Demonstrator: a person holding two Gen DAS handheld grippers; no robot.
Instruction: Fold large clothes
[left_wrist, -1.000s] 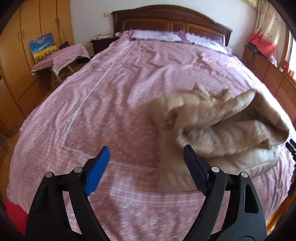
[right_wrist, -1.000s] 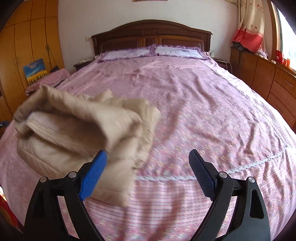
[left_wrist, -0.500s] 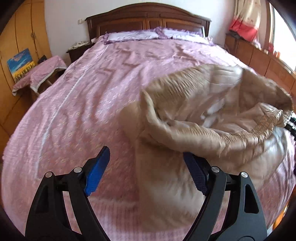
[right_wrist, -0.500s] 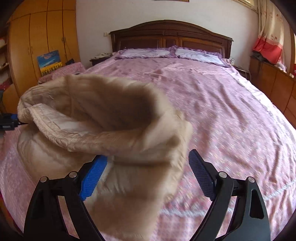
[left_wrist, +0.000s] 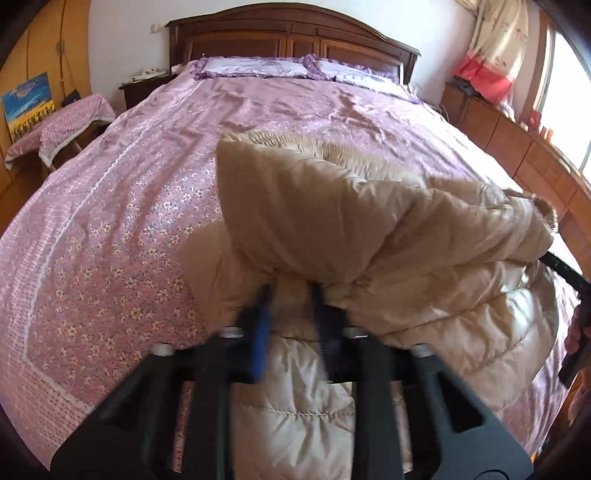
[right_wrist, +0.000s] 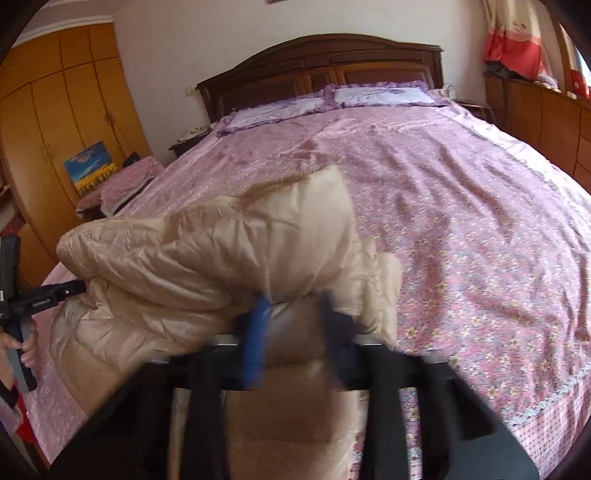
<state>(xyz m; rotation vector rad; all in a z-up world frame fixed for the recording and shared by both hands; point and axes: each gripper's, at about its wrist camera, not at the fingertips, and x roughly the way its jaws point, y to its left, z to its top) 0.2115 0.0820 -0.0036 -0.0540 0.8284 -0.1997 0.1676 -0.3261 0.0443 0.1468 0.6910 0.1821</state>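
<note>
**Padded coat on bed, gripped at 2 points**

Item 1: padded coat (left_wrist: 388, 236), beige, quilted, bulky. Lies bunched on the near half of the bed, folded over itself, with a puffed upper layer raised above a flatter lower layer that runs toward the foot edge.

Item 2: left gripper (left_wrist: 291, 295), black frame, blue fingers (left_wrist: 260, 332). Motion-blurred. Fingers drawn near together, pinching a gathered fold at the coat's near left underside.

Item 3: right gripper (right_wrist: 295, 306), same make, also blurred. Fingers narrowed on a fold under the coat's raised right end. Its black frame shows at the right edge of the left wrist view, against the coat's far side.

Item 4: bed (left_wrist: 122, 206), pink floral cover, 2 lilac-edged pillows (left_wrist: 255, 68) at a dark wooden headboard (right_wrist: 325, 70).

Item 5: surroundings. Wooden wardrobe (right_wrist: 62, 110) to the left, small cloth-covered table (left_wrist: 62, 122) beside it carrying a blue and yellow picture (left_wrist: 29, 103); low wooden cabinets (left_wrist: 517, 147) to the right below a cream and red curtain (left_wrist: 491, 48).
</note>
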